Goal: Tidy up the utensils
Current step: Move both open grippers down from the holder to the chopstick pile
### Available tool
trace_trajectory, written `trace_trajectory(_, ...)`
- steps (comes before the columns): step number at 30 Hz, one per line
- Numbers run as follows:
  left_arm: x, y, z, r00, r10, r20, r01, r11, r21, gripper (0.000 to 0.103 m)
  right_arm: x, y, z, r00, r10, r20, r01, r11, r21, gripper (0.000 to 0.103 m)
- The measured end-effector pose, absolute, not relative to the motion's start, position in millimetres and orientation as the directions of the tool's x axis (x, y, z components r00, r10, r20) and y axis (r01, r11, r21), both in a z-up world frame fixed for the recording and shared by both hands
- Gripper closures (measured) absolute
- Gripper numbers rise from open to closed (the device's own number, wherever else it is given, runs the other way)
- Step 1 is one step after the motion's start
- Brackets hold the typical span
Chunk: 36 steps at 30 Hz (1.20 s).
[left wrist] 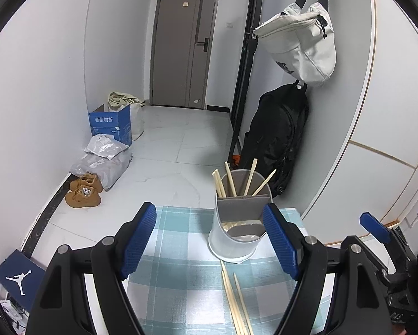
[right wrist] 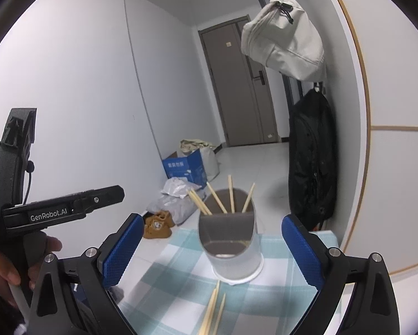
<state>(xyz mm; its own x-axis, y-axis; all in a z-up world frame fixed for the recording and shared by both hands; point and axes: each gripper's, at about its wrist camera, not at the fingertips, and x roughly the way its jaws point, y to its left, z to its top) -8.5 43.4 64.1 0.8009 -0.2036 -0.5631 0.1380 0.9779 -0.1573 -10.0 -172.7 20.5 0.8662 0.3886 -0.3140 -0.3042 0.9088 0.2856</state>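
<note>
Left wrist view: left tongs (left wrist: pixel 209 240) are standing apart and empty, with loose chopsticks (left wrist: pixel 237 301) lying on the checked surface (left wrist: pixel 175 279) just before the utensil holder (left wrist: pixel 237 223). Right wrist view: right tongs (right wrist: pixel 209 251) are gaping wide, clamping nothing, framing the holder (right wrist: pixel 231 240); chopsticks (right wrist: pixel 213 310) are looking light, stiff and slippery, so pinching mid-shaft seems best.

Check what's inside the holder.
The holder has chopsticks standing in its rear compartment. The front compartment looks empty apart from some pale reflections. Its grey divider and walls hide the chopsticks' lower ends.

A home's entrance hallway: front door (left wrist: pixel 185 47), shoes (left wrist: pixel 83 191) on tiled floor, bags (left wrist: pixel 301 42) hung on the wall.
</note>
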Motion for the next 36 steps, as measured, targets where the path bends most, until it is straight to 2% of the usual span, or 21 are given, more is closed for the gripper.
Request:
trace_trajectory(14, 9.1, 38.9, -1.4, 0.752, -0.188, -0.632, 0.105, 0.981, -0.166, 0.028, -1.1, -171.1, -37.5, 0.816, 0.386, -0.43, -0.27, 0.912, 0.308, 0.003)
trace_trajectory(23, 22.7, 46.3, -53.5, 0.693, -0.145, -0.706, 0.065, 0.988, -0.139, 0.027, 19.1, -166.3, -82.2, 0.738, 0.379, -0.559, -0.225, 0.918, 0.325, 0.006)
trace_trajectory(27, 34.4, 55.0, -63.9, 0.644, -0.15, -0.75, 0.03, 0.985, -0.171, 0.028, 28.4, -157.9, -103.0, 0.672, 0.386, -0.632, -0.222, 0.919, 0.325, 0.021)
trace_trajectory(31, 41.2, 63.9, -66.3, 0.634, -0.116, -0.765, 0.004, 0.989, -0.146, 0.027, 35.8, -145.3, -120.0, 0.608, 0.385, -0.694, -0.241, 0.923, 0.301, 0.036)
trace_trajectory(36, 47.0, 75.4, -71.2, 0.601, -0.11, -0.792, -0.022, 0.988, -0.154, 0.027, 45.0, -132.5, -133.7, 0.547, 0.372, -0.75, -0.272, 0.926, 0.261, 0.043)
